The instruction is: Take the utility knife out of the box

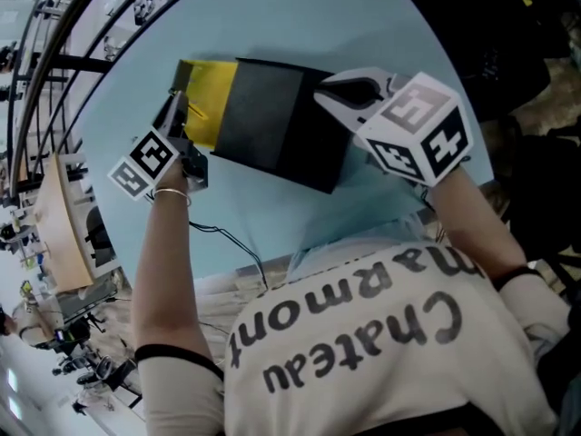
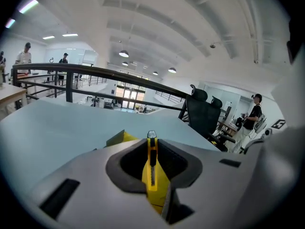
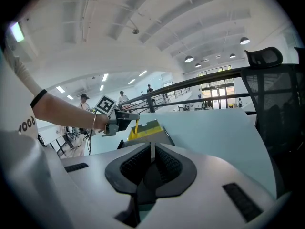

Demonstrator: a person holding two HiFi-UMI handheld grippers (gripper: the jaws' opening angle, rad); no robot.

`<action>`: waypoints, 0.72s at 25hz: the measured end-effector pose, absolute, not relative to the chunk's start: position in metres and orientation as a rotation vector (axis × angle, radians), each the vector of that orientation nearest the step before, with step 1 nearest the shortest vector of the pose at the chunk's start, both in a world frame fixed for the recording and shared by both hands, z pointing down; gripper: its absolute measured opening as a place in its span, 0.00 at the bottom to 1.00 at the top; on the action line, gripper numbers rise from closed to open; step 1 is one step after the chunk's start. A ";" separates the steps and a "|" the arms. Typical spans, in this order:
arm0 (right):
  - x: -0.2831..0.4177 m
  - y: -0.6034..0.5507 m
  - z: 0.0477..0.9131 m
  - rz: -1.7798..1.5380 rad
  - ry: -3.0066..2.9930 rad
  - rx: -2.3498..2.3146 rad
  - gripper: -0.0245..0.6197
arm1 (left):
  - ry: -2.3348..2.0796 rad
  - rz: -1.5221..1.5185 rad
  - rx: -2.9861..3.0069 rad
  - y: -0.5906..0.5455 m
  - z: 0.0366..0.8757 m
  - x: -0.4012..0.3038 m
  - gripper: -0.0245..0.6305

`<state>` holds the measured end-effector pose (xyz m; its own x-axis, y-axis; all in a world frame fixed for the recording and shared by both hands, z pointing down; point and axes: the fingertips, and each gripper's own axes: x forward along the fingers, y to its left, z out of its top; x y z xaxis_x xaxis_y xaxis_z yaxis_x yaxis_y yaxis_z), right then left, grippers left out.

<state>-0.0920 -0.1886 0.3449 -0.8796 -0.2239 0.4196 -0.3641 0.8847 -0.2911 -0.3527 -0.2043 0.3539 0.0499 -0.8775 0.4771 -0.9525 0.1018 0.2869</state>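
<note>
Left gripper view shows your left tongs (image 2: pixel 152 147) clenched on the thin yellow plastic utility knife (image 2: pixel 153 180). The knife sits on its edge right in the middle of the dark pads. That looks like a good hold, because a thin thing held in the middle should not tip or slip.

Your right tongs (image 3: pixel 152 151) are closed on a thin edge of the black and yellow cardboard box (image 1: pixel 272 121), at the black end. I think you hold it there so the box stays down on the pale blue desk (image 1: pixel 381 25) and does not come up with the knife.

From the right gripper view, the knife hangs from the left tongs over the yellow end of the box. Its low tip is very near the rim. I cannot tell if it is all the way out.

The two tongs are at far ends of the box, so they do not bump. The knife is almost free, I think. Next you likely need to bring it away from the box.
</note>
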 end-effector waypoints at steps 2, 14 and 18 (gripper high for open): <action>-0.092 -0.189 0.344 0.531 -2.689 0.412 0.11 | -1.885 0.158 1.797 -0.196 0.345 -0.349 0.14; -0.132 -0.152 0.340 0.545 -2.717 0.170 0.11 | -2.032 -0.195 1.913 -0.143 0.290 -0.337 0.13; -0.141 -0.142 0.335 0.550 -2.727 0.125 0.11 | -2.030 -0.212 1.943 -0.124 0.279 -0.325 0.13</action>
<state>-0.1408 -0.1424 0.3349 -0.9330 -0.0160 0.3594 -0.1540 0.9206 -0.3588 -0.3245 -0.1242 0.2794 -0.0219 -0.9915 0.1285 -0.9436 0.0629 0.3250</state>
